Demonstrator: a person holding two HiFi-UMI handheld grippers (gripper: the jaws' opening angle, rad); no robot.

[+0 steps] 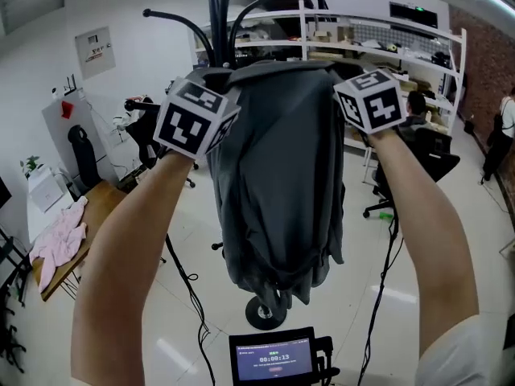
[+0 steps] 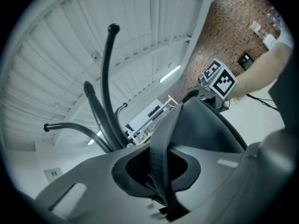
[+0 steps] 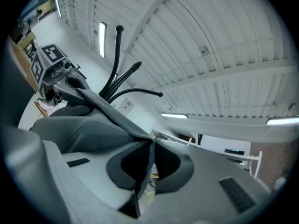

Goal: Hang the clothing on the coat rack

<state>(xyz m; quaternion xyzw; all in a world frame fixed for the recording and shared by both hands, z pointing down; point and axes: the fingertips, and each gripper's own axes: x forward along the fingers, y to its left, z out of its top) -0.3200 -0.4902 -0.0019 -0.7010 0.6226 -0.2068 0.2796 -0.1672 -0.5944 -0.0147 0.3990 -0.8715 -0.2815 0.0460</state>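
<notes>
Clothing (image 1: pixel 278 183), a dark grey garment, hangs in the middle of the head view. Its top edge is stretched between our two grippers, and it drapes in front of the rack (image 1: pixel 216 22) pole, just under the hooks at the upper centre. Our left gripper (image 2: pixel 159 171) is clenched on a fold of the fabric, and our right gripper (image 3: pixel 145 164) pinches a thinner edge of it. In the left gripper view the cloth runs from the jaws toward the upper right; in the right gripper view it runs toward the upper left. We judge the step in hand to be carrying that top edge onto a hook. To do it well, we should hold both grips firm and raise the stretched edge above a hook tip. Then we bring it over so the hook catches the fabric between the grippers, and lower until the rack bears the weight before letting go. Slack cloth could slide off a curved hook.
</notes>
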